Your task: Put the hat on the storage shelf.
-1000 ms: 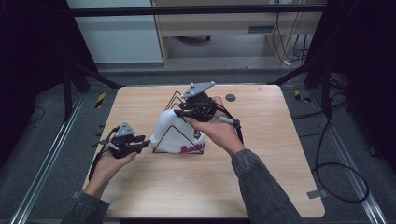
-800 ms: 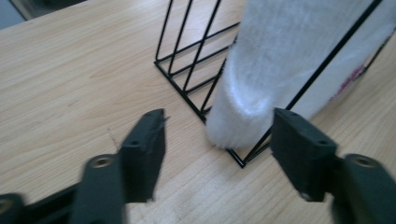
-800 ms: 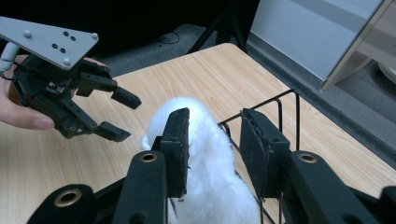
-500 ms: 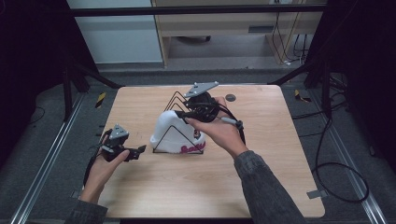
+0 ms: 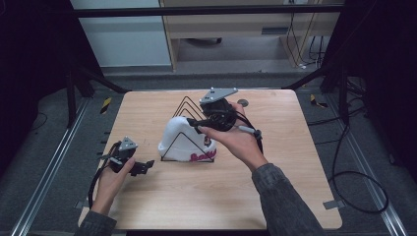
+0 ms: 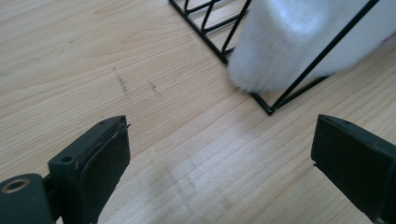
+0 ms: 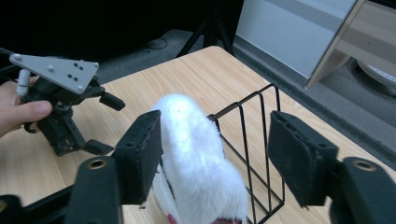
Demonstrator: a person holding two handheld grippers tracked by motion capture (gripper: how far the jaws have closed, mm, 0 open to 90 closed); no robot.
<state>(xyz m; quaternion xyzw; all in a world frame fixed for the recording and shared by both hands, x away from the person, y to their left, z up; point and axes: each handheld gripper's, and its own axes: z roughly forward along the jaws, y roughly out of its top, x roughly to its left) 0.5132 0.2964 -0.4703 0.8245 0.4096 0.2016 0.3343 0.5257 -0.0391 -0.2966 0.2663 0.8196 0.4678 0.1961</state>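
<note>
Both hand-held grippers have just been opening — left hand-held gripper (image 5: 145, 166) empty near the table's (image 5: 295, 196) left edge, right hand-held gripper (image 5: 194, 124) gaping around the fluffy white hat (image 5: 183, 138) in the black wire rack (image 5: 186, 105).

The left gripper (image 5: 143, 167) sits low at the near left of the high view, held in the person's left hand (image 5: 112, 178), whose forearm comes up from the bottom edge. Its jaws point to the right and have just been opening; in the left gripper view they stand wide apart with nothing between them. The right gripper (image 5: 193, 123) is held higher and farther forward by the right hand (image 5: 235, 140), the grey-sleeved forearm reaching in diagonally from the lower right. Its jaws point left and have just been opening too, now standing apart without pressing on anything.
</note>
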